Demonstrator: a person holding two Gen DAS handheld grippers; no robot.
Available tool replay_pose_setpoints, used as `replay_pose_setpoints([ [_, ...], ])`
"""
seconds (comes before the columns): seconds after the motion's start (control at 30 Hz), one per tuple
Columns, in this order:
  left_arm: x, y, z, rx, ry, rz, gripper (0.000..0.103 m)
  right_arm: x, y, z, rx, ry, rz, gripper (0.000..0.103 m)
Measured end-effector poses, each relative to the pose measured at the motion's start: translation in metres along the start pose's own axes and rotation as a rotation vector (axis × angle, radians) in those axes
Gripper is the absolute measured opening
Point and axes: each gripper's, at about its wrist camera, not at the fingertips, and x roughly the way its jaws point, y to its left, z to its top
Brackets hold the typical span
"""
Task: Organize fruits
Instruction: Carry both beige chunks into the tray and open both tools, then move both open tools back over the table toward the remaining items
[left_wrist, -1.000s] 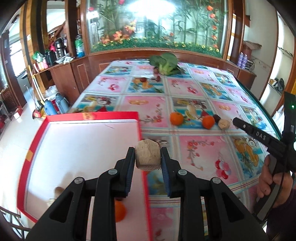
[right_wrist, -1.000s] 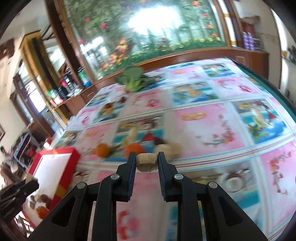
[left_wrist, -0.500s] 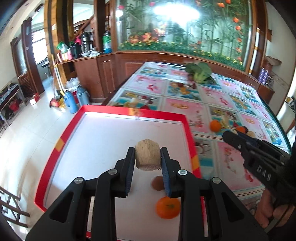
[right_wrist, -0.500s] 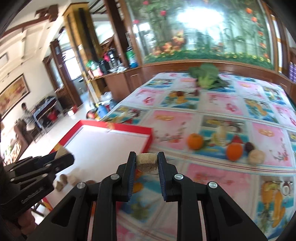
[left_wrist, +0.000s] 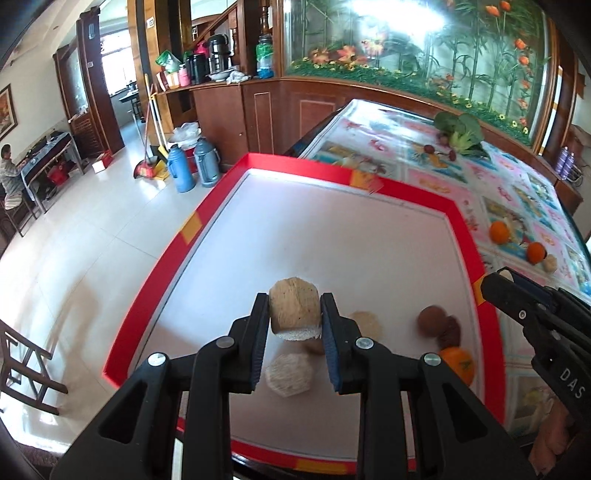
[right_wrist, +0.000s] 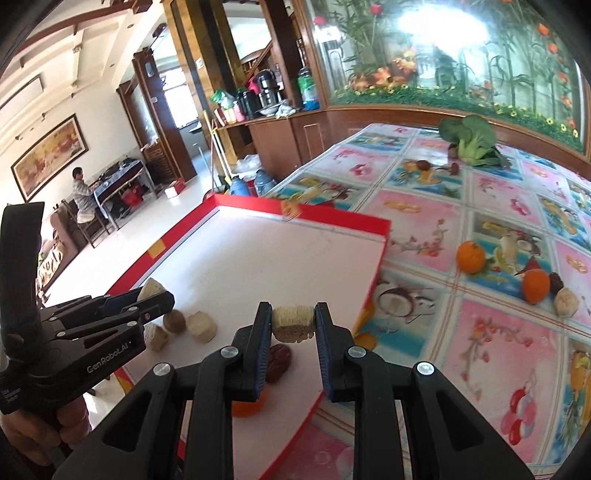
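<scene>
Over the red-rimmed tray (left_wrist: 458, 221) at the centre of both frames, two fruits are carried for sorting. A tan husked fruit (left_wrist: 294, 309) is clamped between the closed fingers of the left gripper (left_wrist: 294, 317), above similar pieces already lying on the white floor, apparently so like is grouped with like. A smaller fibrous fruit (right_wrist: 293, 324) is pinched by the right gripper (right_wrist: 293, 328), above a dark red date (right_wrist: 277, 363). Two oranges (right_wrist: 470, 256) are left on the bench (right_wrist: 498, 343), right of frame.
</scene>
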Motion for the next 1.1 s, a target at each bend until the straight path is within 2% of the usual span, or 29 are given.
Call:
replay_pose_setpoints([
  [0.37,0.000,-0.016,-0.005,0.047,-0.002,-0.012,0.030,0.010,0.003,-0.012,0.003,0.067,0.031,0.022],
  [0.6,0.003,-0.018,-0.003,0.043,0.014,-0.002,0.031,0.007,0.009,-0.013,-0.030,0.062,0.046,0.024],
  [0.67,0.004,-0.018,-0.002,0.040,0.016,-0.004,0.039,0.005,0.007,-0.011,-0.030,0.053,0.052,0.031],
  [0.73,0.003,-0.019,-0.002,0.036,0.013,0.004,0.060,0.000,0.005,-0.008,-0.033,0.033,0.044,0.035],
  [0.77,0.002,-0.018,-0.002,0.032,0.009,0.005,0.064,-0.002,0.003,-0.007,-0.036,0.022,0.040,0.037],
  [0.93,-0.004,-0.019,0.002,0.029,-0.013,0.010,0.074,-0.018,-0.008,0.000,-0.046,-0.050,-0.011,0.041],
  [1.03,-0.007,-0.021,0.004,0.035,-0.018,0.015,0.077,-0.027,-0.019,0.006,-0.045,-0.086,-0.058,0.049],
  [1.1,-0.009,-0.024,0.005,0.041,-0.019,0.018,0.077,-0.034,-0.031,0.011,-0.036,-0.104,-0.087,0.050],
])
